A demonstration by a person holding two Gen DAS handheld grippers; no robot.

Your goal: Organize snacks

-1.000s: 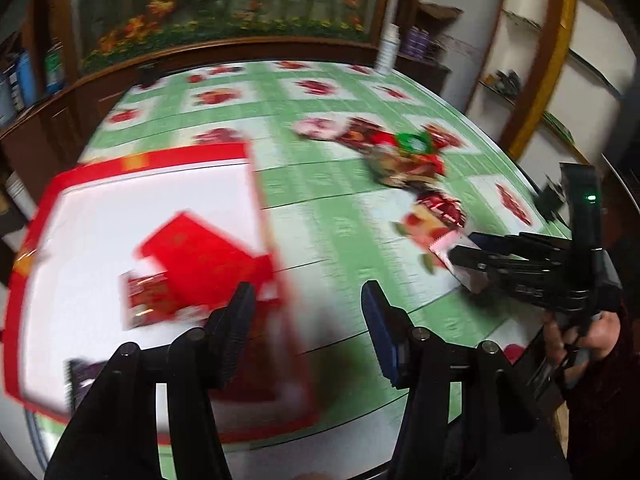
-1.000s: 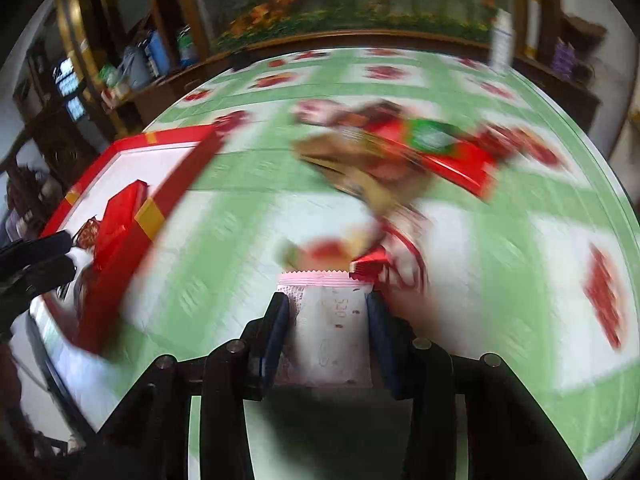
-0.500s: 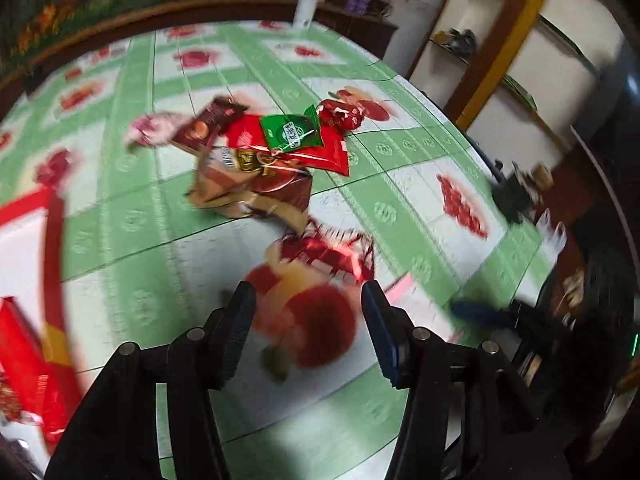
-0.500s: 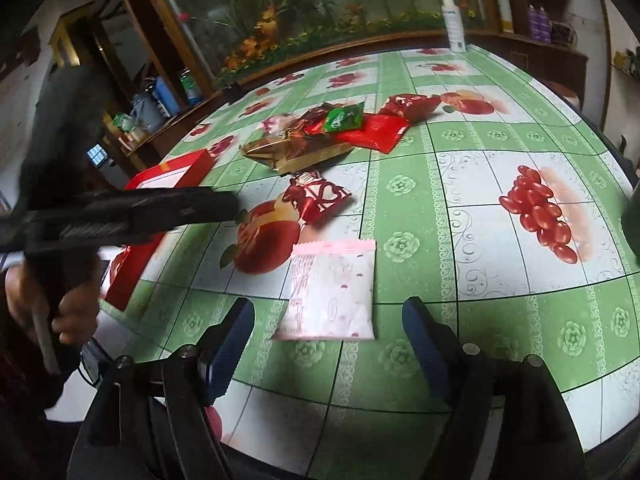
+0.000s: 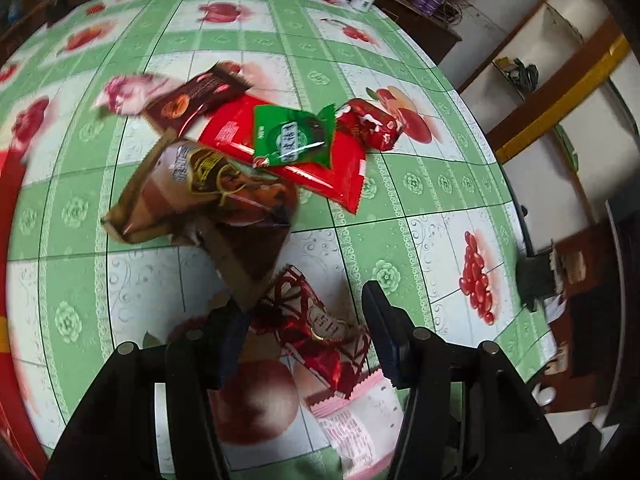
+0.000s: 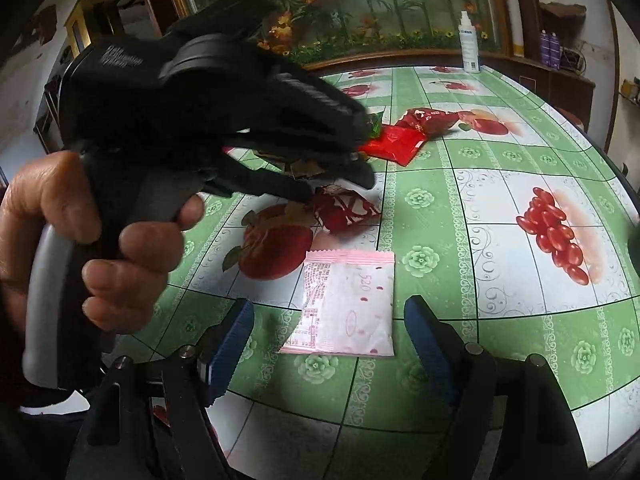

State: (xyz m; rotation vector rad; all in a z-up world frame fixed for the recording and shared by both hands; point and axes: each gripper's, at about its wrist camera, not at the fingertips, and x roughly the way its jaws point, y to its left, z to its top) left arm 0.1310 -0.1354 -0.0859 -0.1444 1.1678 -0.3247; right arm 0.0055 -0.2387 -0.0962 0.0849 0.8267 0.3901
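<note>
My left gripper (image 5: 306, 334) gapes wide over the red foil snack (image 5: 316, 330), not gripping. My right gripper (image 6: 328, 334) gapes wide, straddling the pink packet (image 6: 344, 304), untouched.

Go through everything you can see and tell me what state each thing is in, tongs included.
Left tongs: open, around the foil packet.
Right tongs: open, empty.
Foil packet: flat on the table, ungripped.
Pink packet: sealed, flat, between the right tongs.
Green packet: lying atop the red packet.
Spray bottle: upright.
</note>
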